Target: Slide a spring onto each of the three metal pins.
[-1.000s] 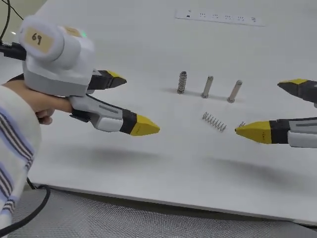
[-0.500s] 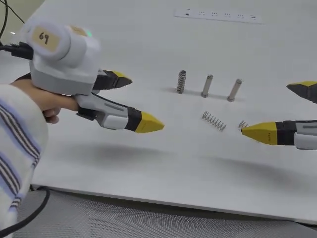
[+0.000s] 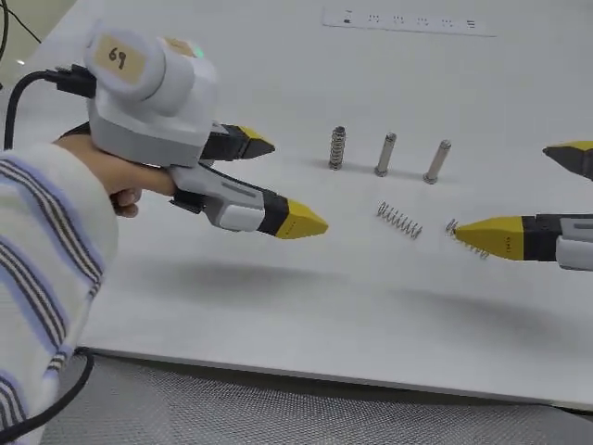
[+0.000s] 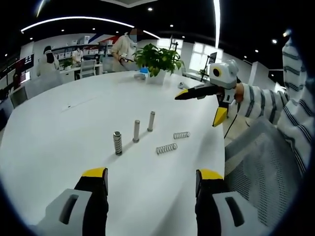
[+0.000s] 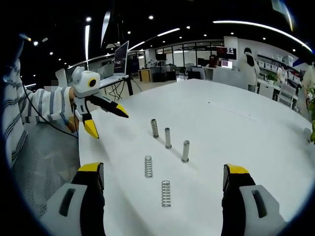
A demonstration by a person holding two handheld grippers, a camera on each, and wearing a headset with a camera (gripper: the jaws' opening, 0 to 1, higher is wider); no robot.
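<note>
My left gripper (image 3: 292, 184) hung above the worktop (image 3: 278, 306), its fingers (image 3: 301, 221) spread wide with nothing between them. My hand (image 3: 111, 181), coming out of a striped sleeve (image 3: 46, 278), gripped the handle from behind, so the yellow tips pointed level across the worktop toward the pins. My right gripper (image 3: 502, 187) faced it from the other side, also off the surface, its fingers (image 3: 491, 236) equally wide and empty.

Three springs were there. In the right gripper view, the nearest loose spring (image 5: 166, 193) lay on its side just ahead, midway between my right fingers. In the head view my lower right tip covered one end of it. The second loose spring (image 5: 148, 166) lay a little farther out, toward my left-hand finger. Both were thin, silvery wire coils lying flat on the white top.

Beyond them stood three short grey metal pins, upright in a row, near one another but apart. Counting away from my right fingers came the first bare pin (image 3: 437, 160), the second bare pin (image 3: 386, 154), and last the sprung pin (image 3: 338, 148). Its coil sat around the shaft from the base almost to the top. That pin was the closest of the three to my left fingers.

A white power strip (image 3: 408, 20) lay well beyond the pins, at the far edge.
</note>
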